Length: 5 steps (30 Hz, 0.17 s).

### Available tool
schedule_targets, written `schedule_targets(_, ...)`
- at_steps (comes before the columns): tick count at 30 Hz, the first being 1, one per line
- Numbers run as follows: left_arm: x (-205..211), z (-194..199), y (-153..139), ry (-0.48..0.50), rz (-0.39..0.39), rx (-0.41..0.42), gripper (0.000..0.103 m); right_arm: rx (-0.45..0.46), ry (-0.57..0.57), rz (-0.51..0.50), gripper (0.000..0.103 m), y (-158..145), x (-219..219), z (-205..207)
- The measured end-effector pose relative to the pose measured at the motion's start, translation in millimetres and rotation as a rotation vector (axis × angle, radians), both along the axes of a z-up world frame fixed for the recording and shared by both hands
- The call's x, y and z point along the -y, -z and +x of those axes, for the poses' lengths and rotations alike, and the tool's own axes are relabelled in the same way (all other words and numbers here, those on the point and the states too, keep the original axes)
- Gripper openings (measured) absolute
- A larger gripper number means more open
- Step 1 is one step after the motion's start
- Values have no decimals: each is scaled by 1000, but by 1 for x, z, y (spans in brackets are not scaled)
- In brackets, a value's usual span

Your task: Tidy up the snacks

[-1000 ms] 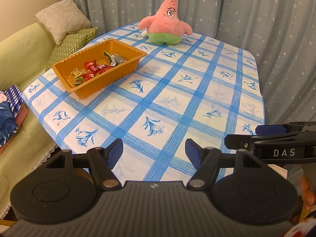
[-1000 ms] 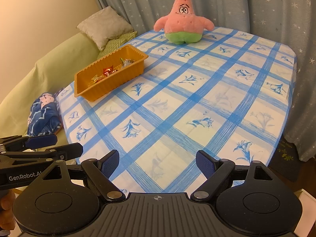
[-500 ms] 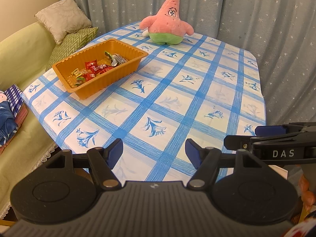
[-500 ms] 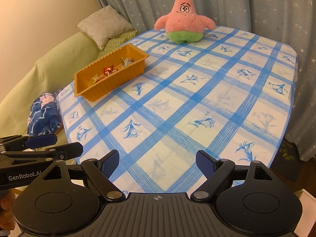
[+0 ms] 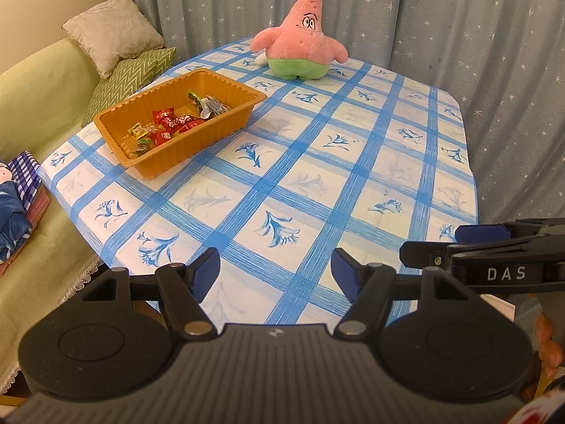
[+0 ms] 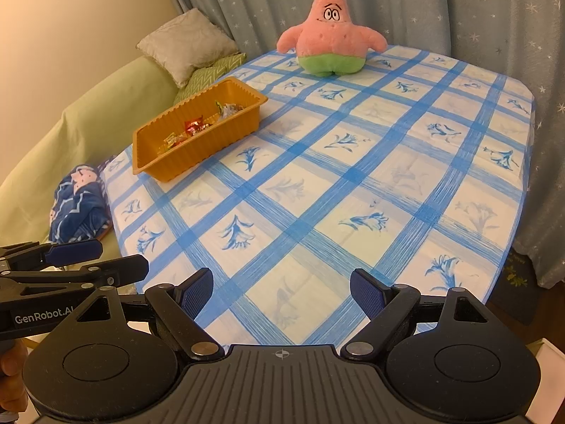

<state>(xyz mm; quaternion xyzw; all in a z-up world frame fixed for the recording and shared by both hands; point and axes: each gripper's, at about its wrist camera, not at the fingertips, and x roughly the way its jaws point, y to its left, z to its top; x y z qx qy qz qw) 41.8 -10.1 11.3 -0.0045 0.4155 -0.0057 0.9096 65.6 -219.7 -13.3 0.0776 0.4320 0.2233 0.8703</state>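
Right, my left gripper and right gripper both gape wide, empty, with the snack-filled orange tray well ahead to their left

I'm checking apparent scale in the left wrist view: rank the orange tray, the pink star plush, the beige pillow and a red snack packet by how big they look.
1. orange tray
2. pink star plush and beige pillow: too alike to rank; both sit farther back.
3. red snack packet

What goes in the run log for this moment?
left gripper: open, empty | right gripper: open, empty | snacks: in orange tray | tablecloth: no loose snacks
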Motion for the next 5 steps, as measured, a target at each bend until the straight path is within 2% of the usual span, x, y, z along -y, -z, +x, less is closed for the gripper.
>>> schedule_targets(5,-2,1,-1,-3,0,-4,68,-2,-1,0,84,0,0,-1)
